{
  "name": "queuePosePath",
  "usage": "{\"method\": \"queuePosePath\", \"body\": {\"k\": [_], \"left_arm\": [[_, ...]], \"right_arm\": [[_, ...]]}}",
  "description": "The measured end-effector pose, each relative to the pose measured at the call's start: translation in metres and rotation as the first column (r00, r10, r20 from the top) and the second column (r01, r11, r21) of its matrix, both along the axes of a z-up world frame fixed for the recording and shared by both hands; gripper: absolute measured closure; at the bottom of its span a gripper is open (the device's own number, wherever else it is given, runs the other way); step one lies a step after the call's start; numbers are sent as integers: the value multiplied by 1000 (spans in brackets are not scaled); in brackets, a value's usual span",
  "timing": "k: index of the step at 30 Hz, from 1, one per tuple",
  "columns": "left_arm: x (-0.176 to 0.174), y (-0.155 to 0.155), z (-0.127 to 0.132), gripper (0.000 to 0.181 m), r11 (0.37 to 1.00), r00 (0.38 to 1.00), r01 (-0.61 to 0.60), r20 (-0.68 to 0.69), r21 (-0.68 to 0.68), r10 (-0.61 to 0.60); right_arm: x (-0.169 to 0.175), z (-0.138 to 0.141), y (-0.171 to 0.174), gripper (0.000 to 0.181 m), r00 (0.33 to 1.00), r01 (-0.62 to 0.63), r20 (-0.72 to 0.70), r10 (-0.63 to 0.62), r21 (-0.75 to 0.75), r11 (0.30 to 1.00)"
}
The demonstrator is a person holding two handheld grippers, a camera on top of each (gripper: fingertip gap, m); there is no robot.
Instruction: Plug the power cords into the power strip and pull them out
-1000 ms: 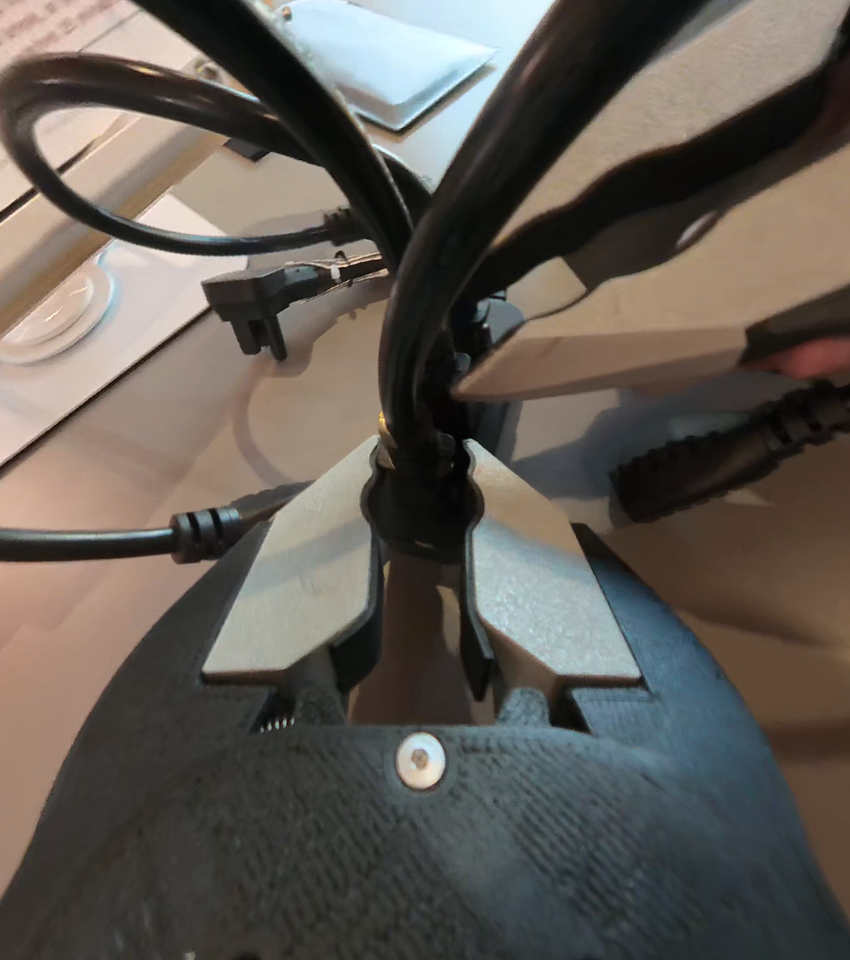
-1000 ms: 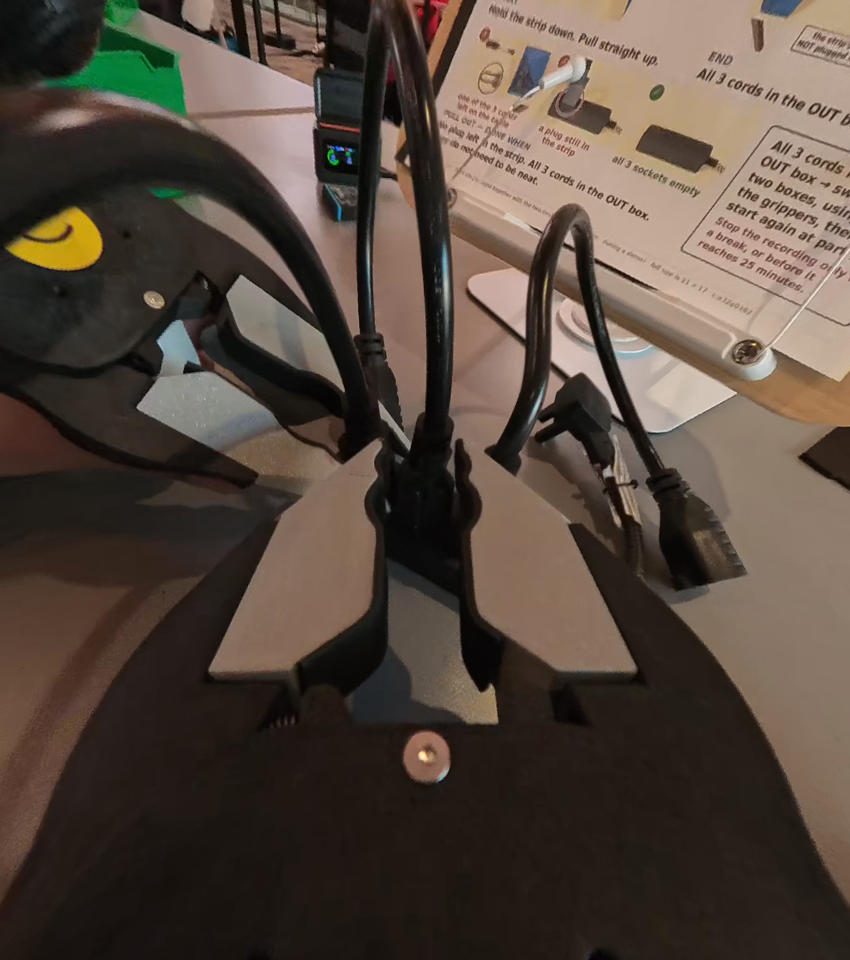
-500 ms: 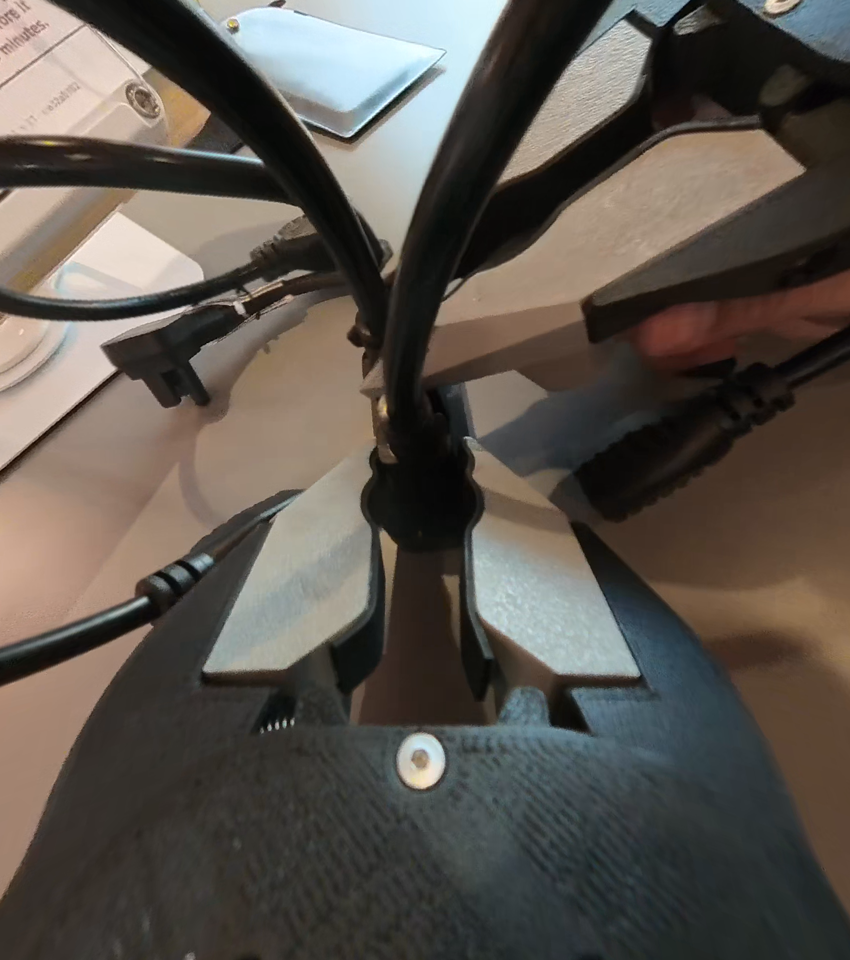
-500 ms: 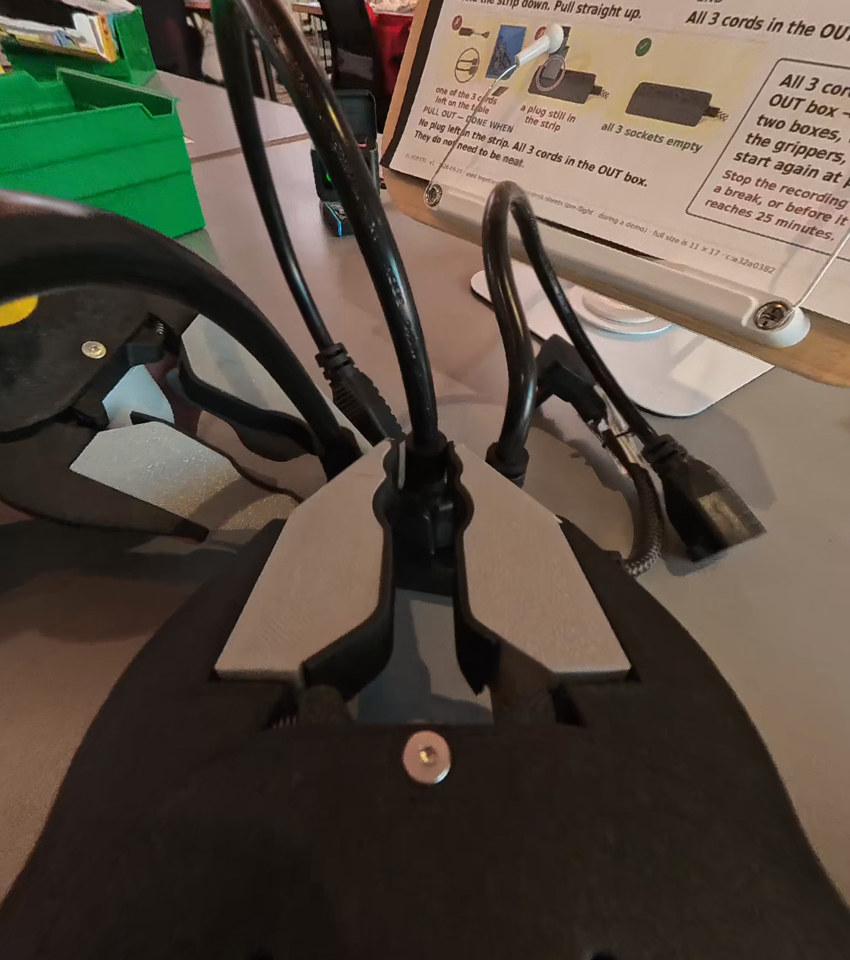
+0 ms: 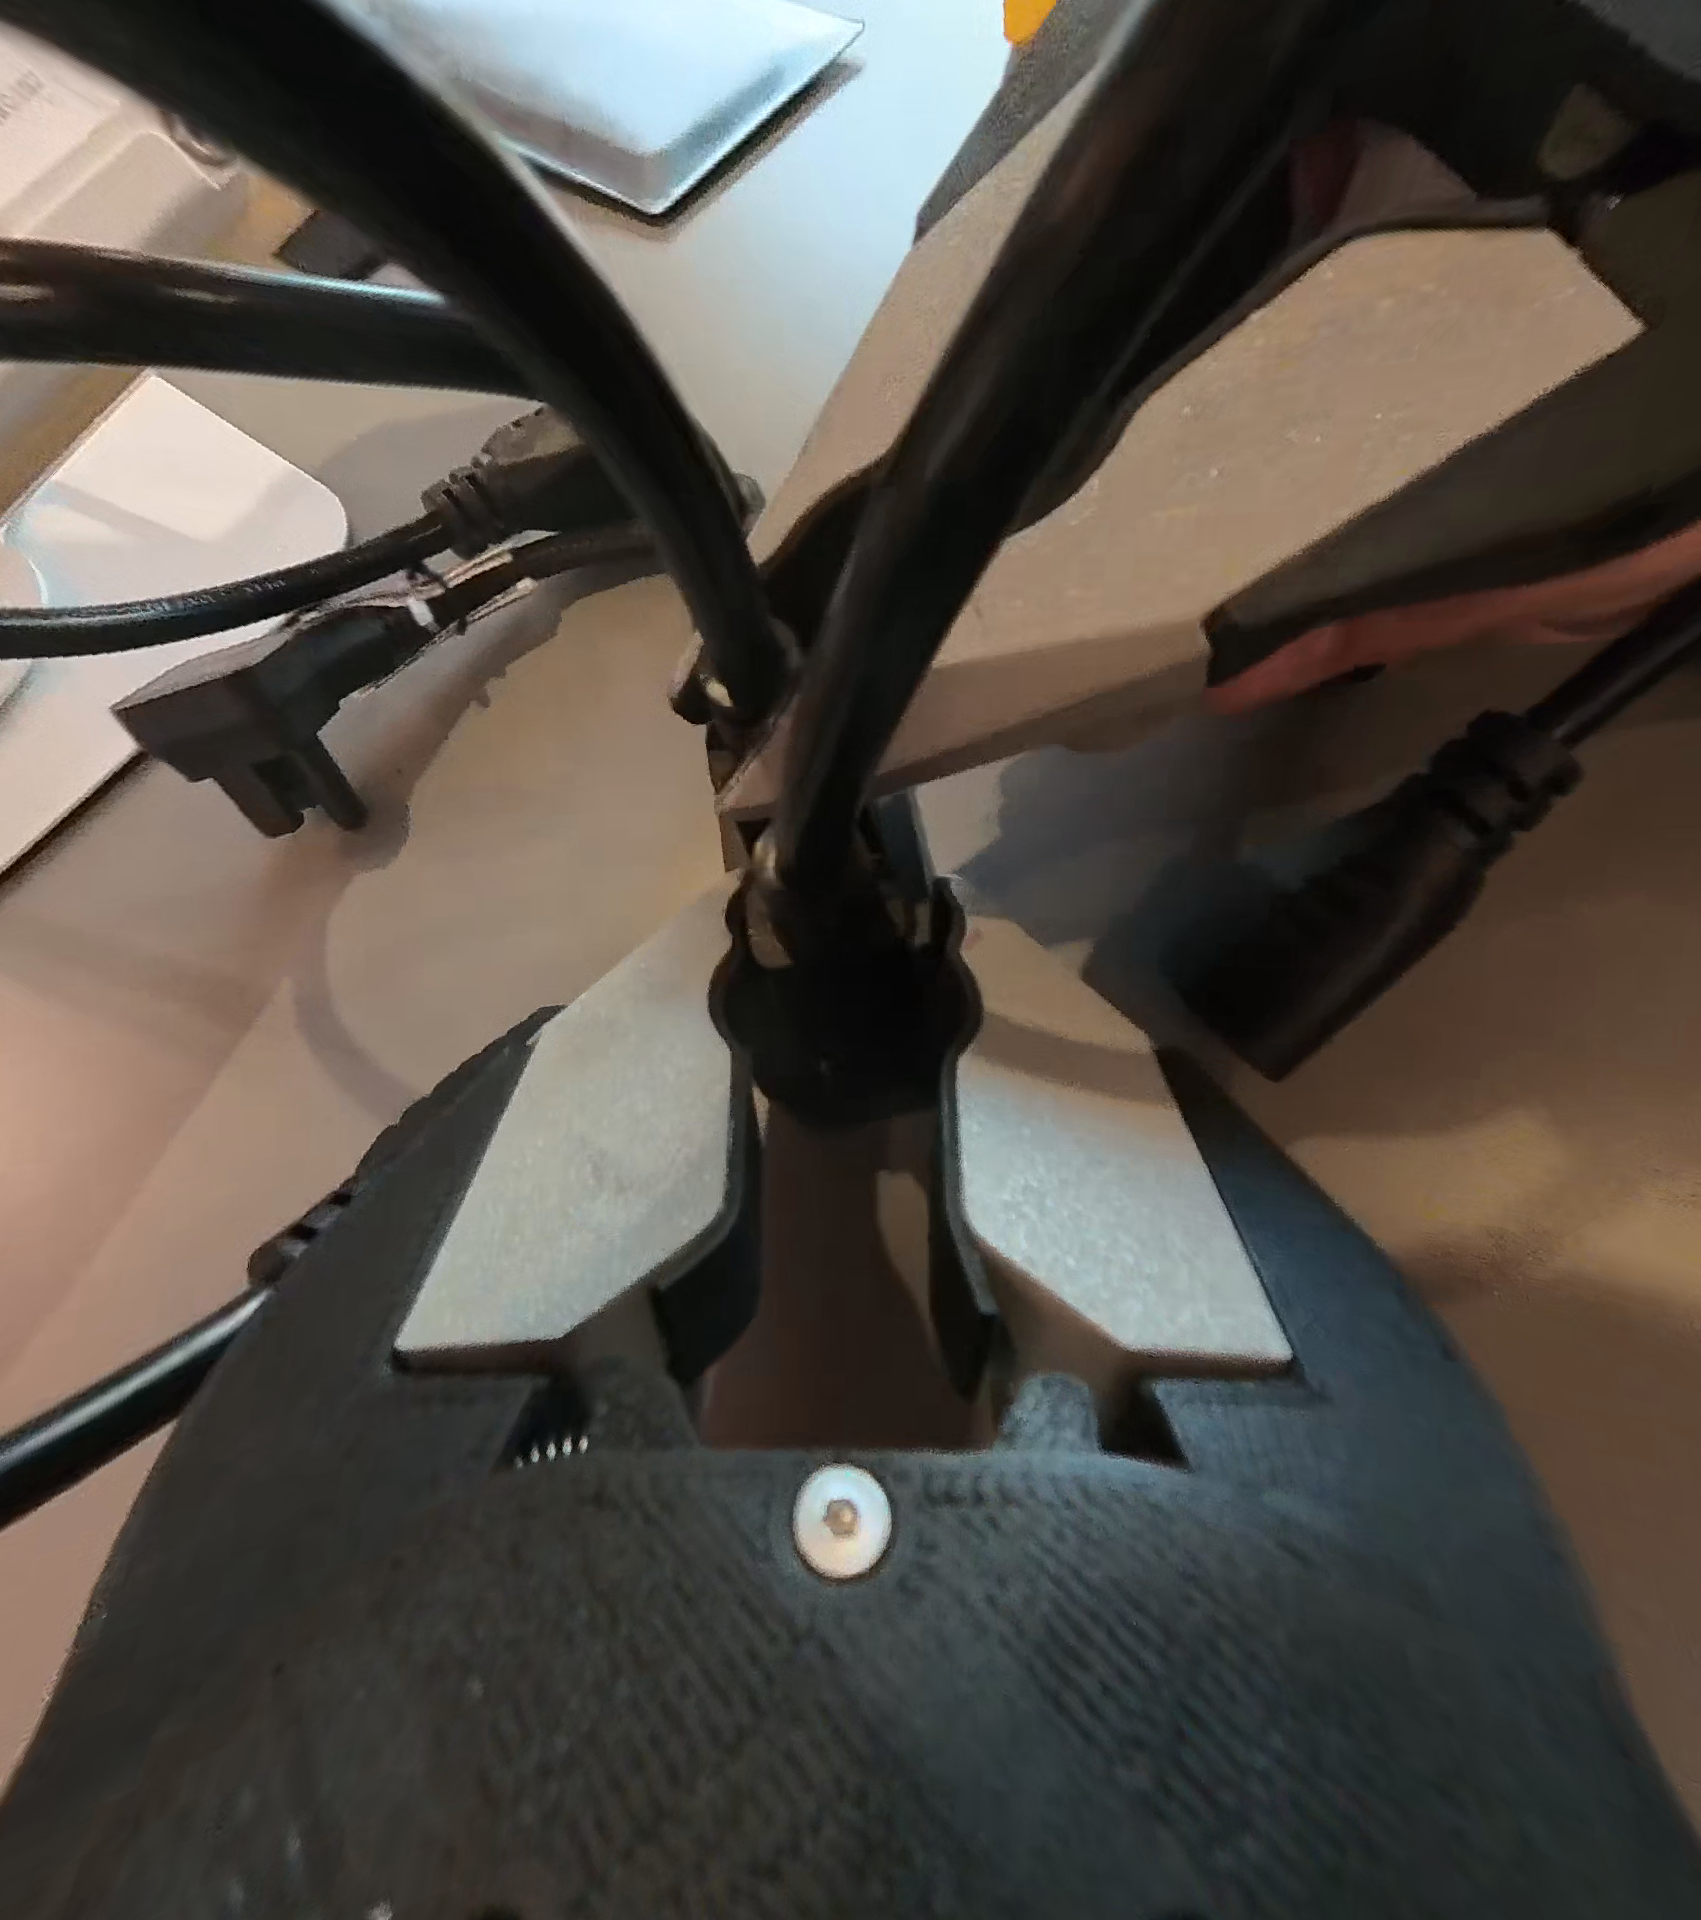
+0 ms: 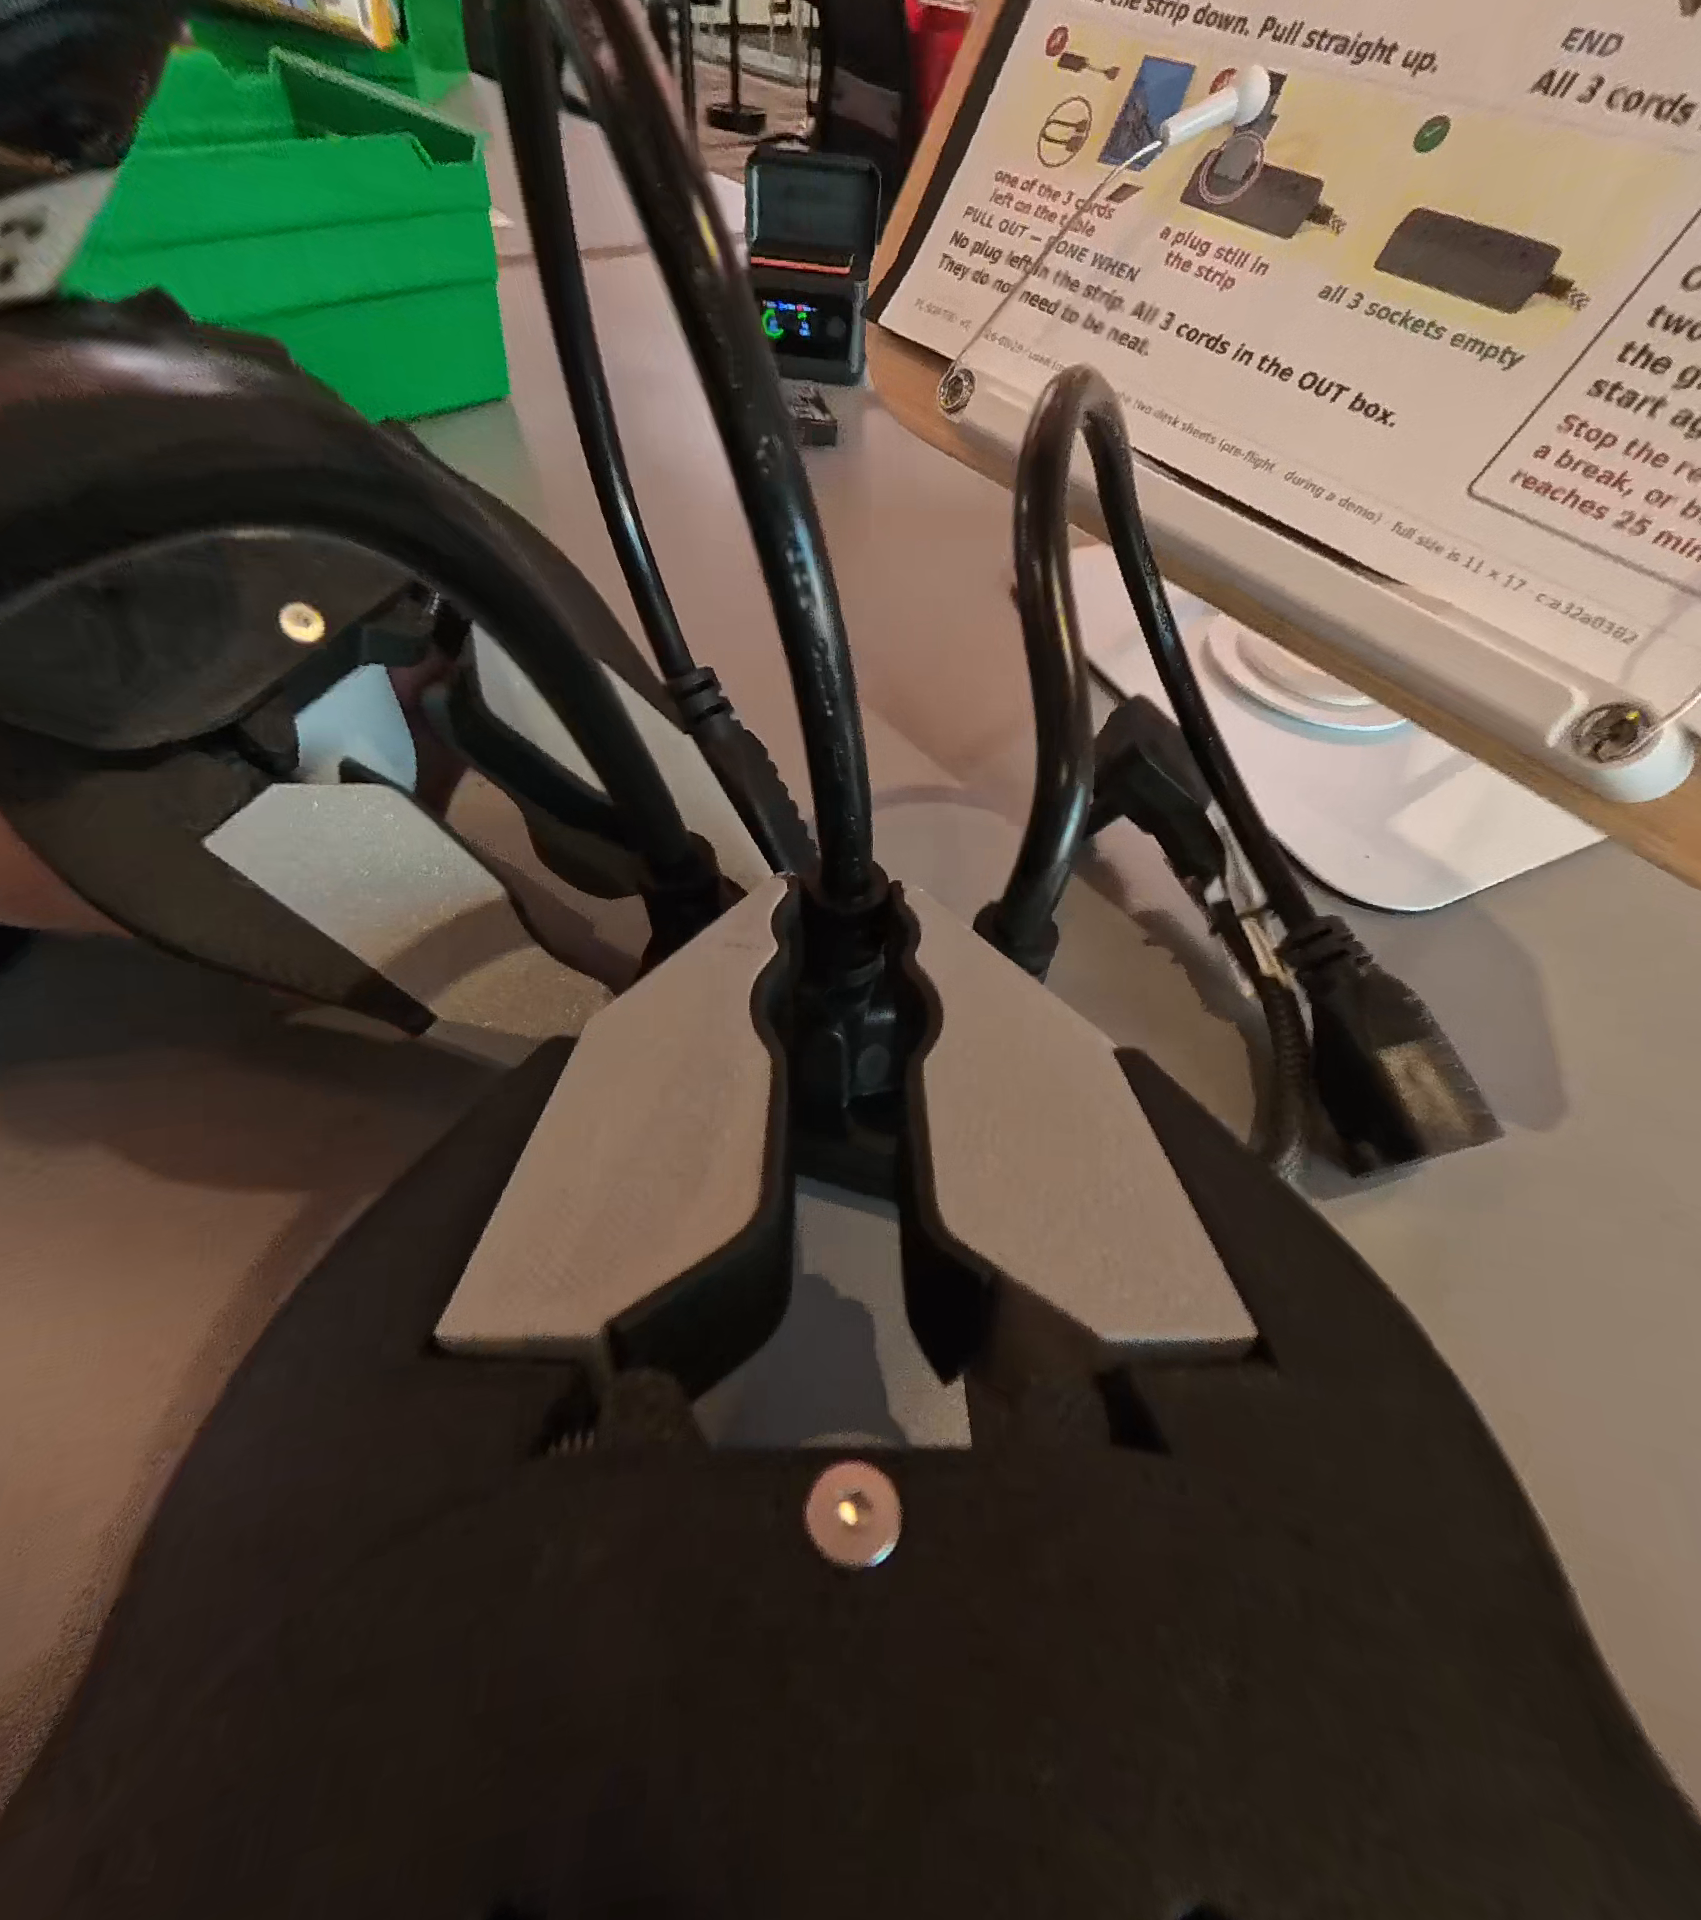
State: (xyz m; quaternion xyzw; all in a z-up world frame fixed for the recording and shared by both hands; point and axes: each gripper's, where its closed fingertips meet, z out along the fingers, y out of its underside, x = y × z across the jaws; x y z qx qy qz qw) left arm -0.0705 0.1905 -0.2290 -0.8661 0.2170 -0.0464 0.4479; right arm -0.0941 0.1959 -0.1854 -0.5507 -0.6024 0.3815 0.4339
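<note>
My left gripper (image 5: 841, 997) is shut on a black plug (image 5: 841, 1039) whose thick cord (image 5: 981, 436) rises up and away. My right gripper (image 6: 846, 956) is shut on another black plug (image 6: 851, 1029), with its cord (image 6: 804, 582) arching upward. The two grippers meet almost tip to tip: the right gripper (image 5: 1189, 499) shows just beyond my left one, and the left gripper (image 6: 306, 831) lies to the left in the right wrist view. The power strip is hidden under the fingers and plugs. A third cord (image 6: 1054, 623) loops just right of them.
A loose flat plug (image 5: 233, 727) and a cord connector (image 6: 1397, 1070) lie on the grey table (image 6: 1552, 1351). An instruction board (image 6: 1397, 343) on a white stand (image 6: 1365, 810) stands at the back right. Green bins (image 6: 306, 239) and a small screen device (image 6: 810, 270) sit behind. Some 5 cm of space lies between my two pairs of fingers.
Both grippers stay shut on their plugs. The right gripper's tip has moved left across the left wrist view, nearer to my left gripper's tips. Both views have shifted slightly.
</note>
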Motion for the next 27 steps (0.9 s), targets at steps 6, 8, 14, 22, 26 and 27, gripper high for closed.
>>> {"method": "queuePosePath", "body": {"k": [6, 8, 14, 22, 26, 27], "left_arm": [[6, -3, 7, 152, 1000, 1000, 29, 7, -1, -29], [9, -4, 11, 151, 999, 999, 35, -4, 17, -35], [11, -1, 12, 151, 999, 998, 38, 46, 1, -38], [2, -9, 4, 150, 998, 999, 30, 39, -50, -28], [4, -9, 6, 151, 999, 1000, 29, 6, -45, -29], [4, -10, 6, 151, 999, 1000, 30, -2, -38, -30]], "right_arm": [[1, 12, -14, 172, 996, -72, -50, 75, 64, 995], [2, 14, -21, 171, 990, -131, -39, 137, 127, 983], [1, 13, -16, 170, 993, -113, -10, 117, 165, 980], [-1, 6, -14, 170, 988, -155, 3, 155, 39, 987], [2, 7, -19, 170, 989, -148, 26, 145, 233, 961], [3, 8, -20, 170, 990, -144, 27, 142, 255, 956]]}}
